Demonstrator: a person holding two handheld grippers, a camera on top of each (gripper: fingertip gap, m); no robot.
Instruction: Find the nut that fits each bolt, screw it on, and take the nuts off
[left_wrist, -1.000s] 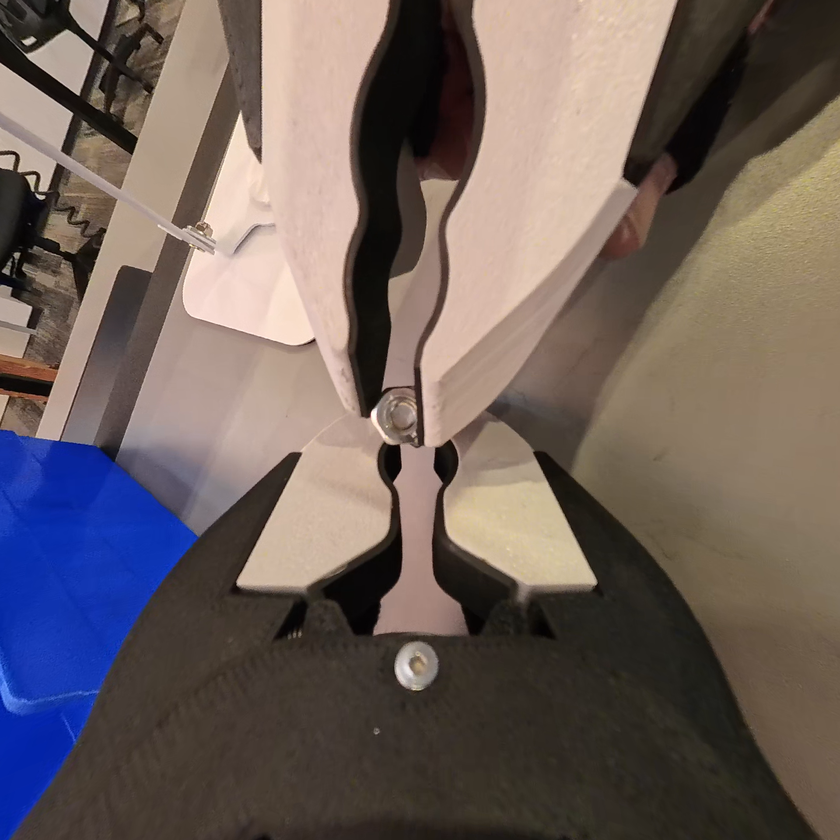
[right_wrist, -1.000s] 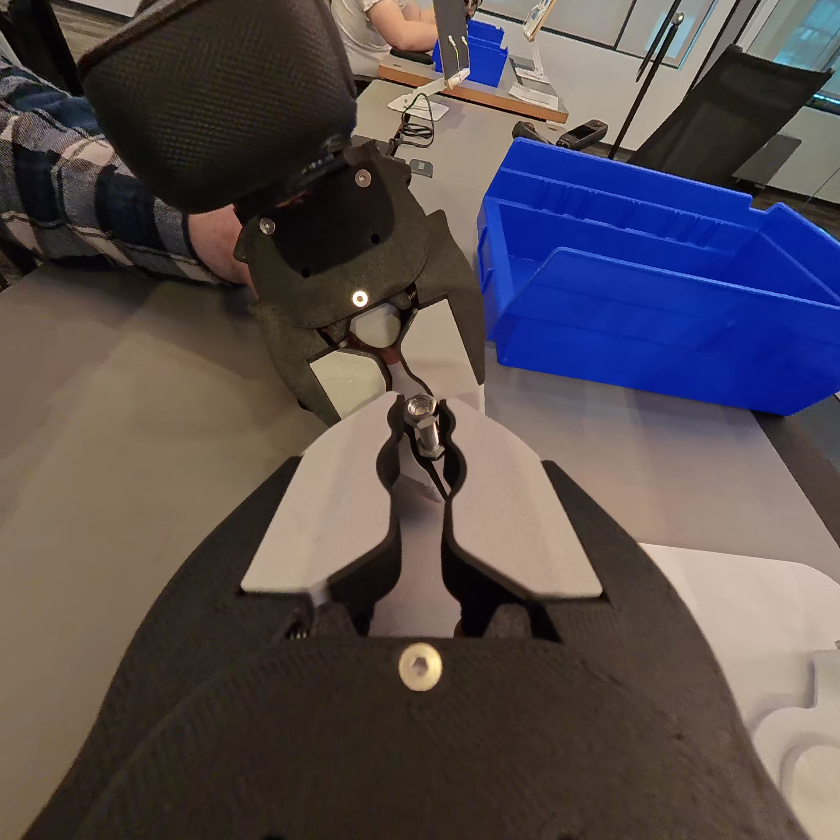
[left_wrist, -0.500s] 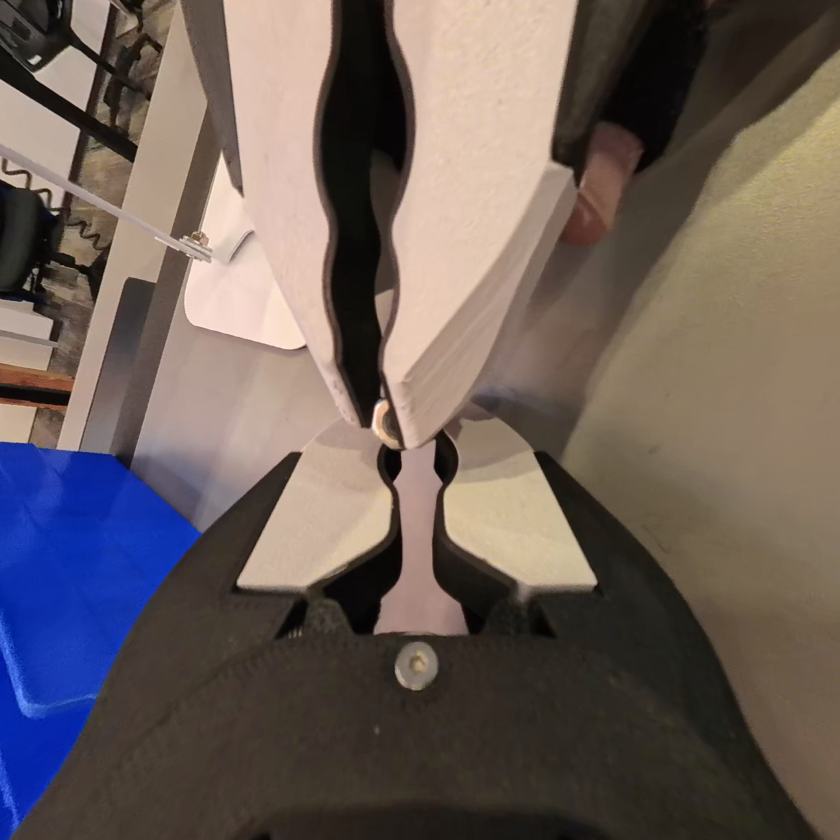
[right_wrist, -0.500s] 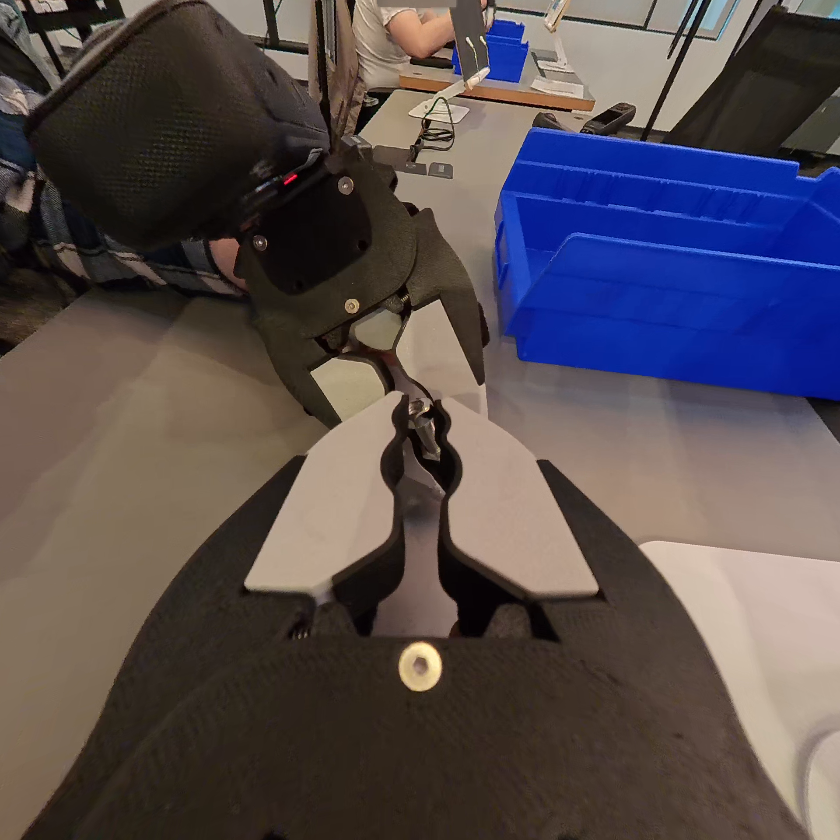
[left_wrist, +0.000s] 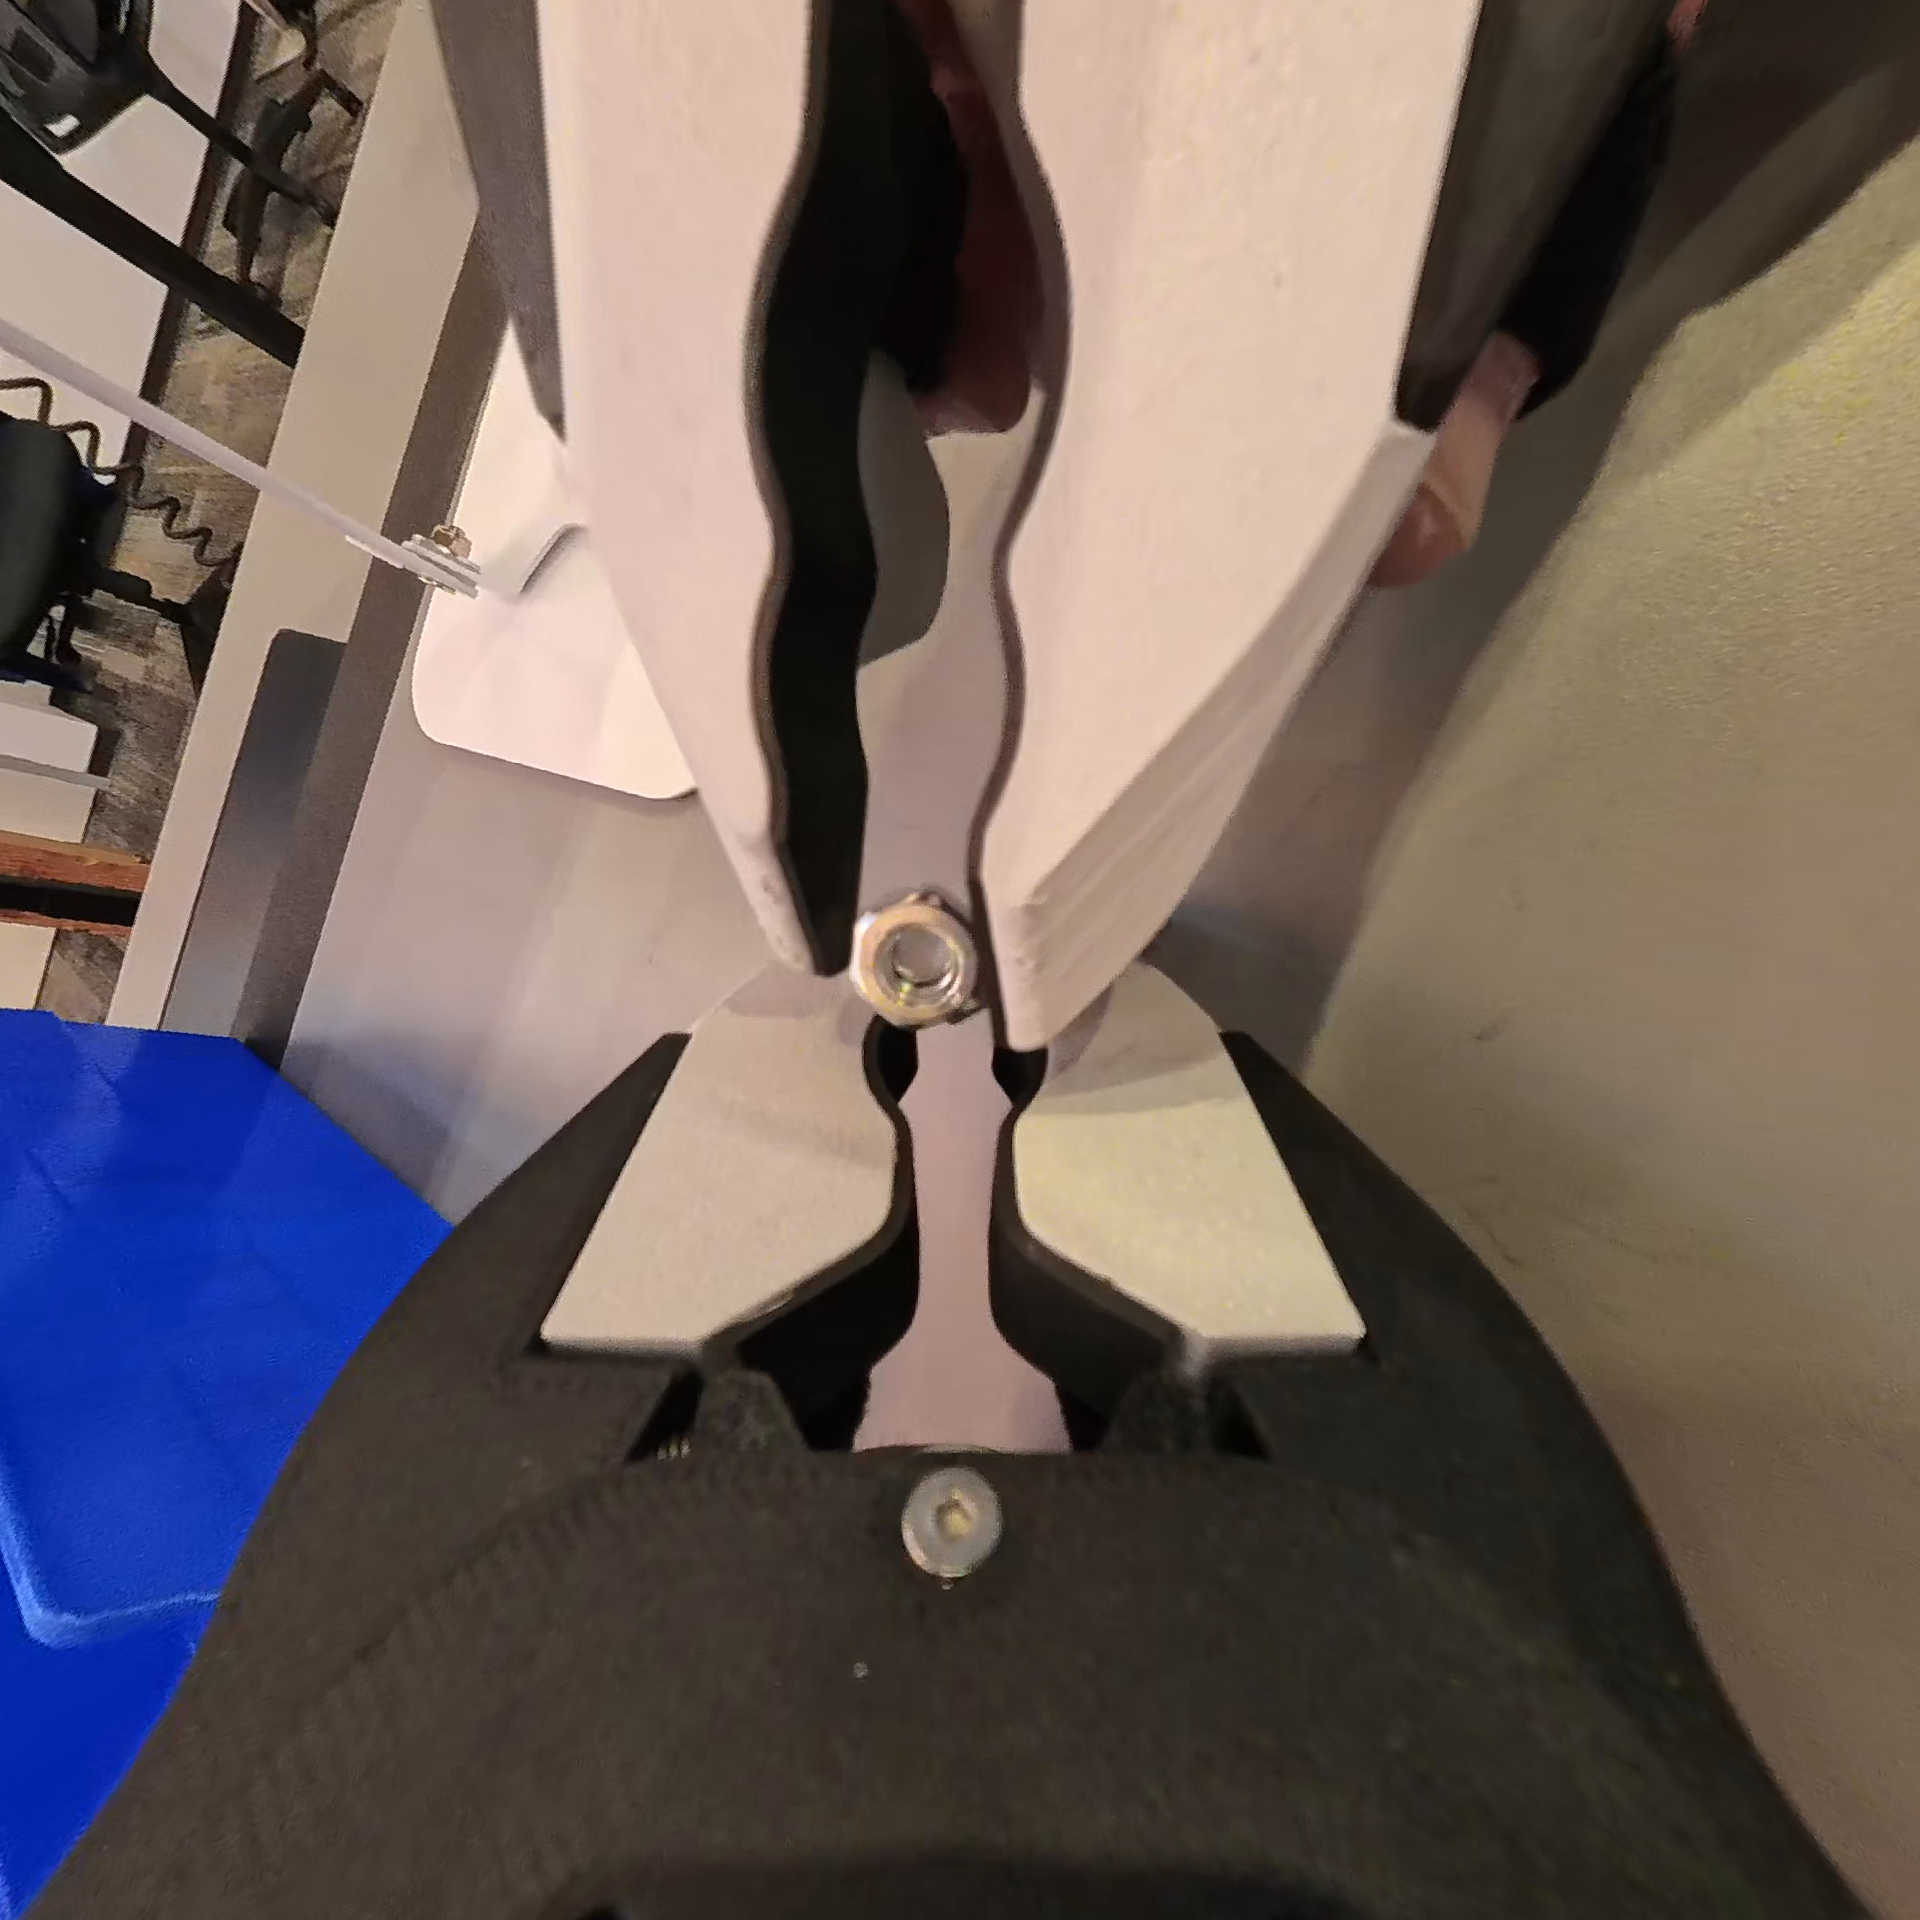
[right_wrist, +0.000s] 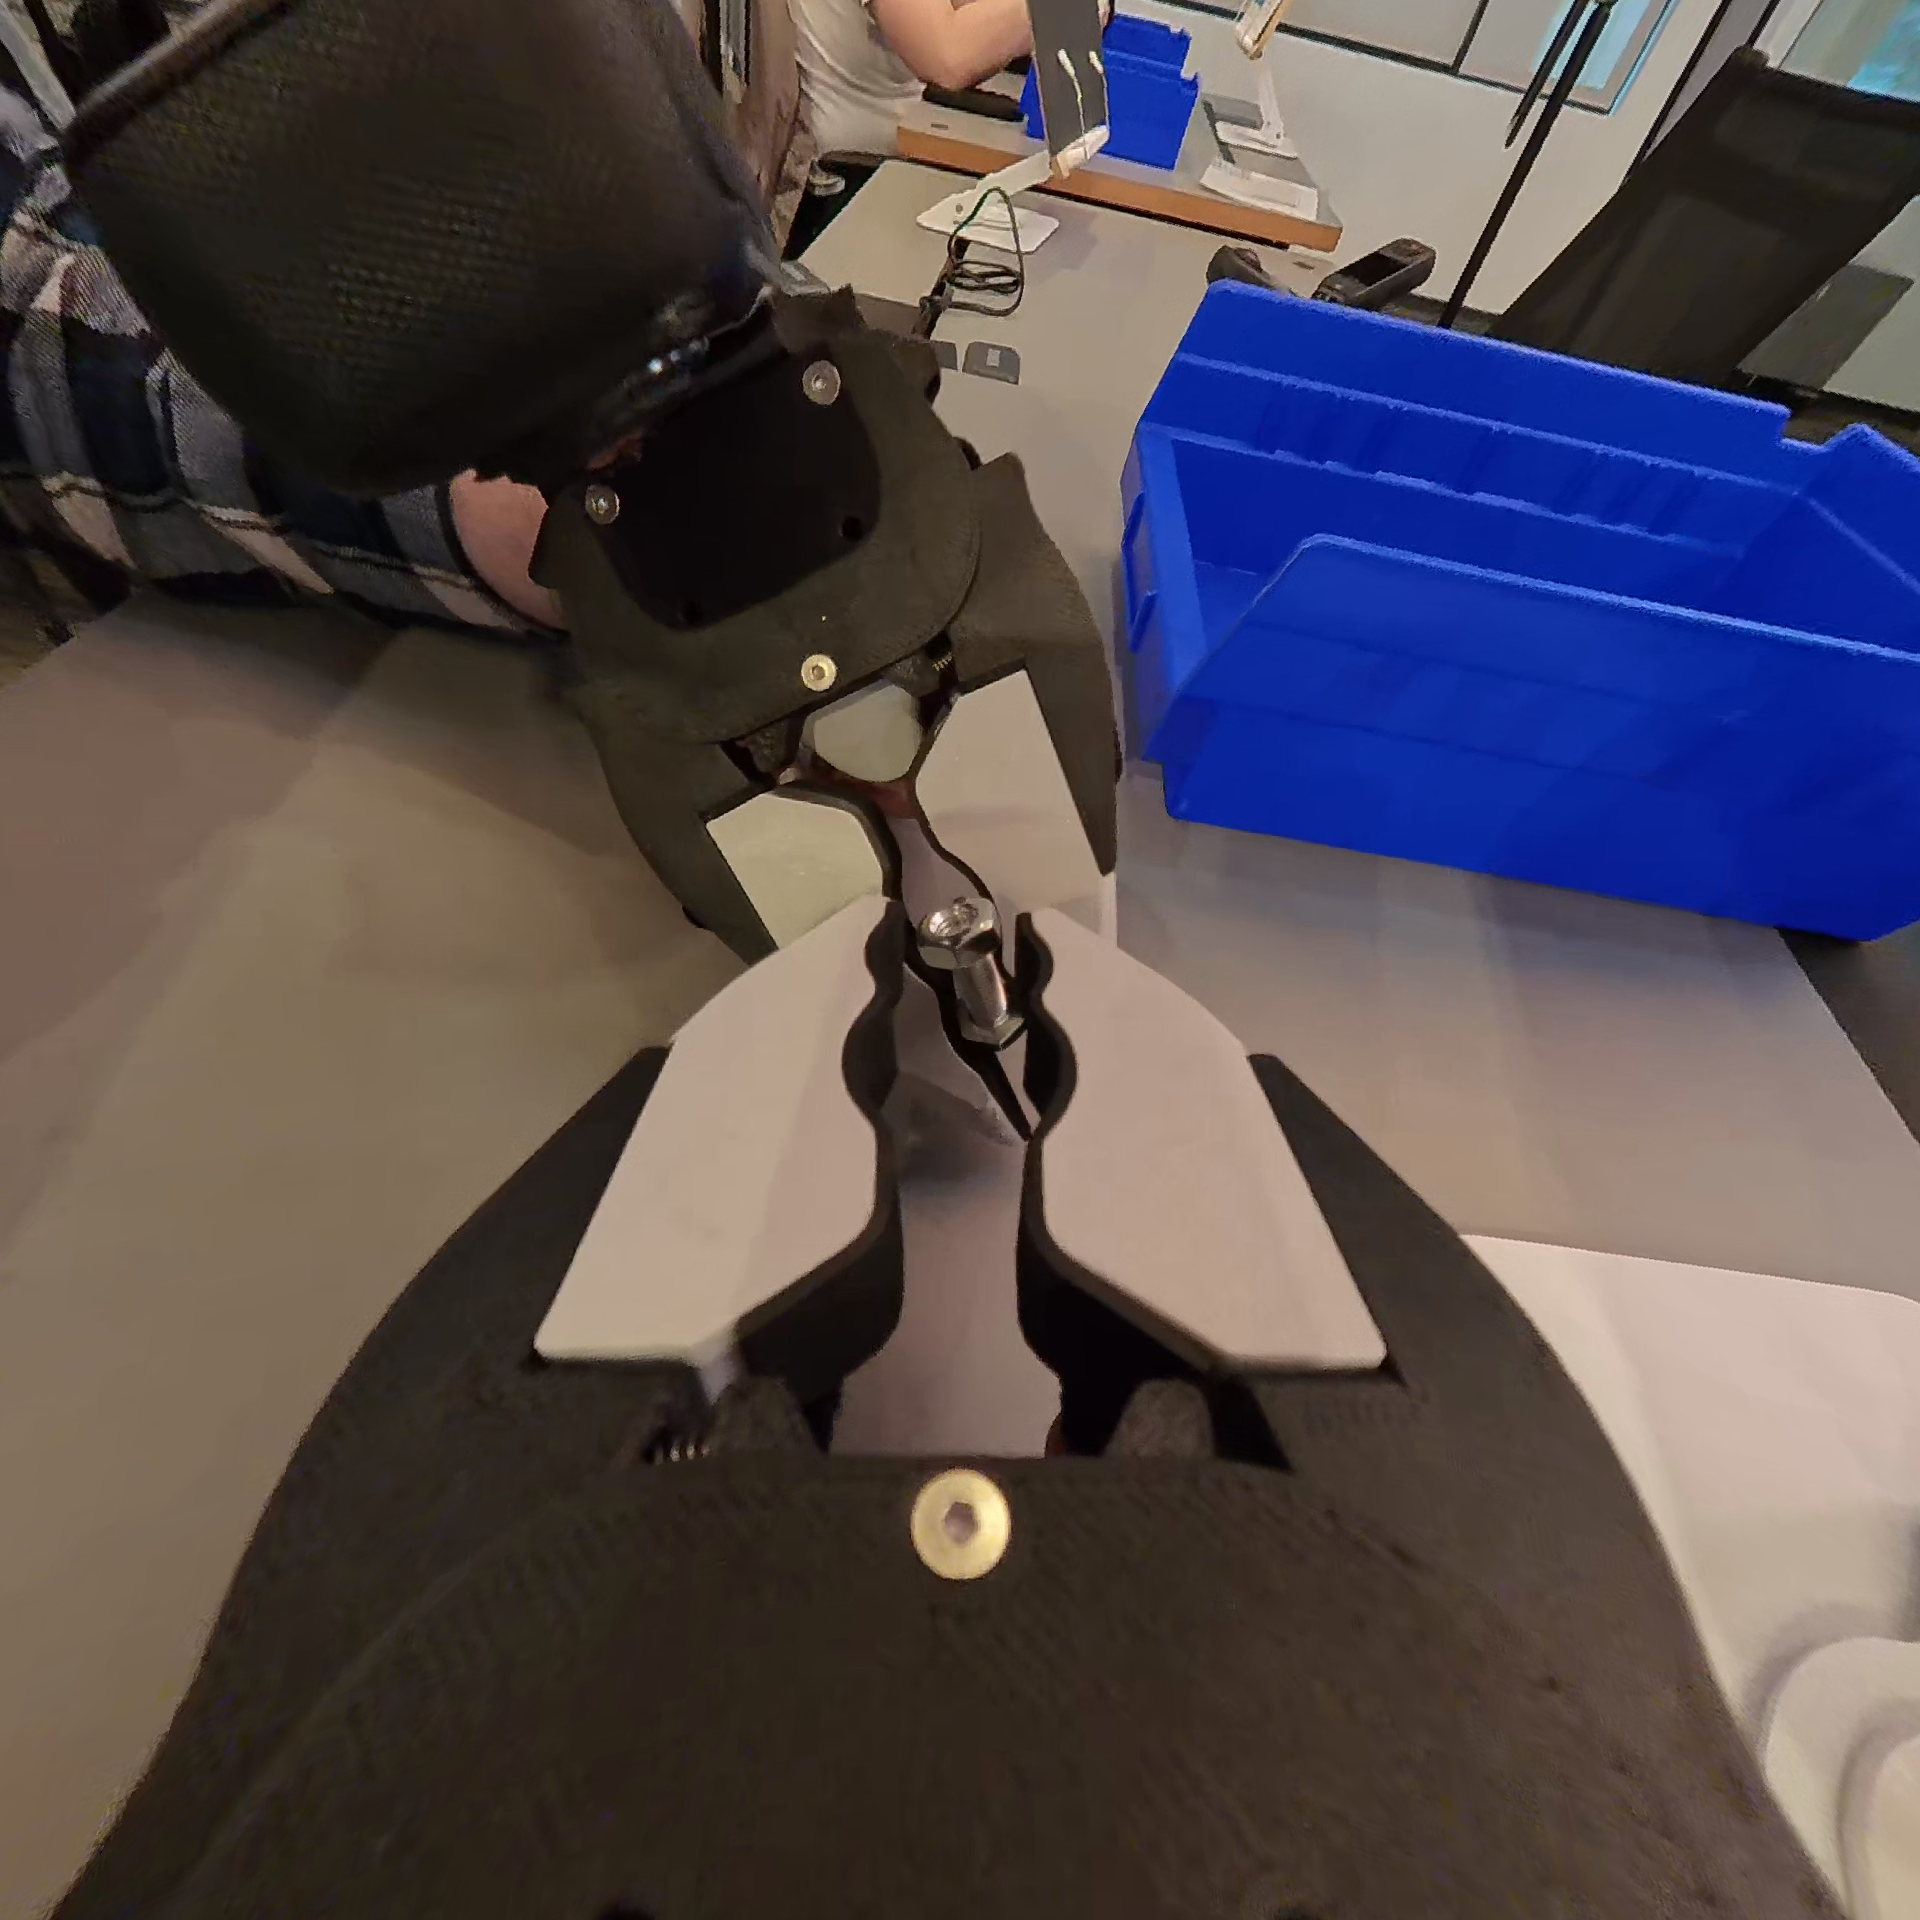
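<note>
Silver bolt with nut on its end, clamped by the head in left gripper, nut standing loose between parted fingertips of right gripper, above grey table, blue bin beside.

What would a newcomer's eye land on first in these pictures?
A silver nut on a short bolt, dead centre, where the left hand-held gripper and right hand-held gripper meet tip to tip above the grey table. Next, the bright blue bin at the right of the right wrist view.
</note>
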